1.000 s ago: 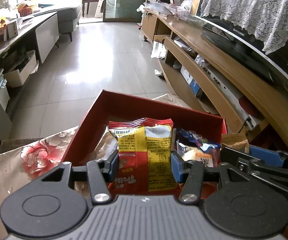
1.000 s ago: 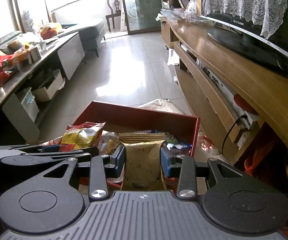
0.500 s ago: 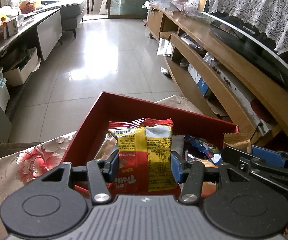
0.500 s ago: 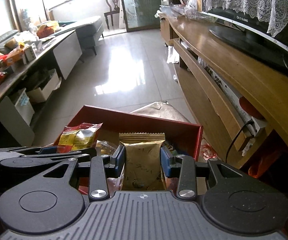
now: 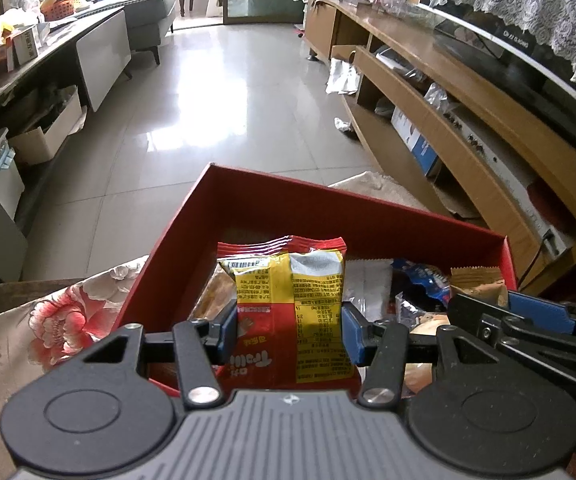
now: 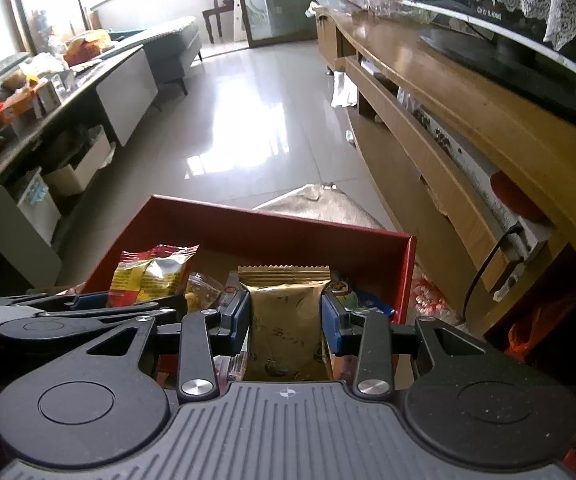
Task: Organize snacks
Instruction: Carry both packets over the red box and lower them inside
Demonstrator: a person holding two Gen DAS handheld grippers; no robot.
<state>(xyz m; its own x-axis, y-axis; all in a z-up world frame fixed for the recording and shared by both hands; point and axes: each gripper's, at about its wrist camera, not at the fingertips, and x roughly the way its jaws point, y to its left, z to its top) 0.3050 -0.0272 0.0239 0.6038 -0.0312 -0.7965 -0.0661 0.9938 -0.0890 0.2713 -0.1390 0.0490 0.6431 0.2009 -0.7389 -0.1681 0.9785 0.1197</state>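
My left gripper [image 5: 289,334] is shut on a red and yellow snack packet [image 5: 290,300] and holds it upright over the red box [image 5: 272,204]. My right gripper [image 6: 286,318] is shut on a gold snack packet [image 6: 286,316], also upright over the red box [image 6: 284,228]. Each gripper shows at the side of the other's view: the right one in the left wrist view [image 5: 528,332], the left one in the right wrist view [image 6: 88,312]. Several other wrapped snacks lie in the box, among them a blue packet [image 5: 420,280].
The box rests on a floral cloth [image 5: 48,320] over a low table. A long wooden TV cabinet [image 5: 468,120] with a TV [image 6: 508,52] runs along the right. A grey cluttered counter [image 6: 48,96] runs along the left. Tiled floor [image 5: 216,92] lies ahead.
Both grippers have tilted down and eased forward a little over the box, still holding their packets. More of the box's far wall and inside shows now.
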